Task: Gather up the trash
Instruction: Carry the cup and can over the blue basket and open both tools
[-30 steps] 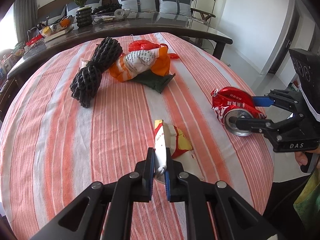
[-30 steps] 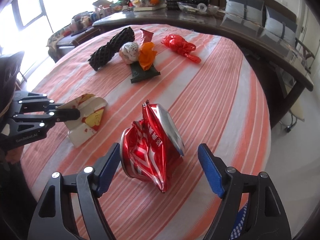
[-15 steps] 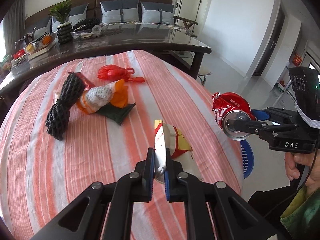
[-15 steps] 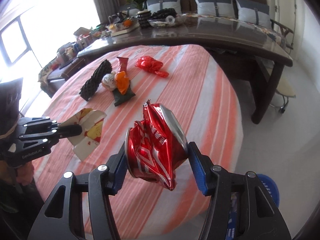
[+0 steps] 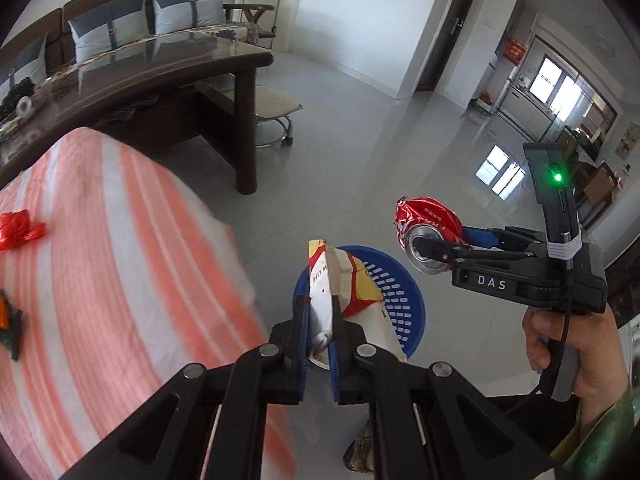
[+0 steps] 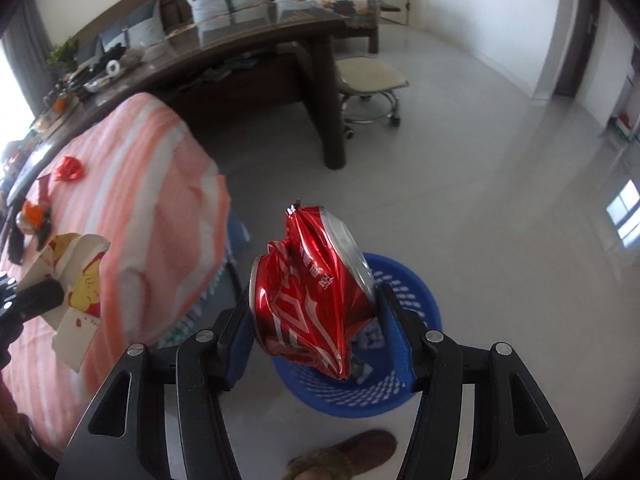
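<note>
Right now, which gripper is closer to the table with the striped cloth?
Left. The left gripper, holding the paper wrapper, hangs just off the striped table edge; the right gripper, clamping the crushed can, is farther out, over the blue basket.

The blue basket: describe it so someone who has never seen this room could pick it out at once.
Start at the round table with the orange-and-white striped cloth. Off its edge, on the pale glossy floor, stands the blue basket, directly below the crushed red can held in the right gripper. It is the only blue thing on the floor, round, with slotted plastic walls.
</note>
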A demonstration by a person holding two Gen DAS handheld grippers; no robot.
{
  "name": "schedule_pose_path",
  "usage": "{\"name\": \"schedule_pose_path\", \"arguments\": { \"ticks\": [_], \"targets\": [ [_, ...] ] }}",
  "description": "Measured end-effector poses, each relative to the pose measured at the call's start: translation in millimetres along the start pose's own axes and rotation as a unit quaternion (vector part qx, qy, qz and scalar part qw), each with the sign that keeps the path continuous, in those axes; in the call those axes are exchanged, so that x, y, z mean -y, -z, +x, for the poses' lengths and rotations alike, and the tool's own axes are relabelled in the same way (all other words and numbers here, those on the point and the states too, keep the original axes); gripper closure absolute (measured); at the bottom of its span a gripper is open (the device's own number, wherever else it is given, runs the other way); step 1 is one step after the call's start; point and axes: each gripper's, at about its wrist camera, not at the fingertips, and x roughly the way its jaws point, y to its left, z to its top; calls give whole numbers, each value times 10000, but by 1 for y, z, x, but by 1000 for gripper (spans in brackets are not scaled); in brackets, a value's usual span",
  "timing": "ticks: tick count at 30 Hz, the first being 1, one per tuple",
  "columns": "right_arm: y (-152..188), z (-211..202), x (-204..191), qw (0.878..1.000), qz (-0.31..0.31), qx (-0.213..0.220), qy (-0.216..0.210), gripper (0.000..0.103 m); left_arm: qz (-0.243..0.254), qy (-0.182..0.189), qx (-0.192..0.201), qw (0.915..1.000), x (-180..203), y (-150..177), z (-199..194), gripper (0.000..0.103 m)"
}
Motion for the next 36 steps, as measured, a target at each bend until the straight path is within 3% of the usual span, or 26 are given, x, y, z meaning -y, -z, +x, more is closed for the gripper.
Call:
{"name": "schedule_pose_path", "arguments": {
  "ticks": [6, 14, 33, 35, 36],
  "targets": [
    [8, 16, 52, 9986, 450, -194, 221, 44, 345, 153, -259, 9990, 42, -20, 66, 94],
    [7, 26, 83, 9956, 871, -337, -110, 44, 439, 165, -610, 9970, 53, -21, 125, 94],
    [2, 47, 104, 9899, 1294, -434, -386, 43, 633, 123, -724, 9953, 68, -18, 158, 91],
    [2, 49, 106, 9892, 1320, -463, -427, 41, 686, 42, -763, 9947, 70, -17, 164, 60],
    [3, 49, 106, 9889, 1353, -459, -408, 34, 690, -67, -755, 9947, 70, -17, 166, 38]
  ]
}}
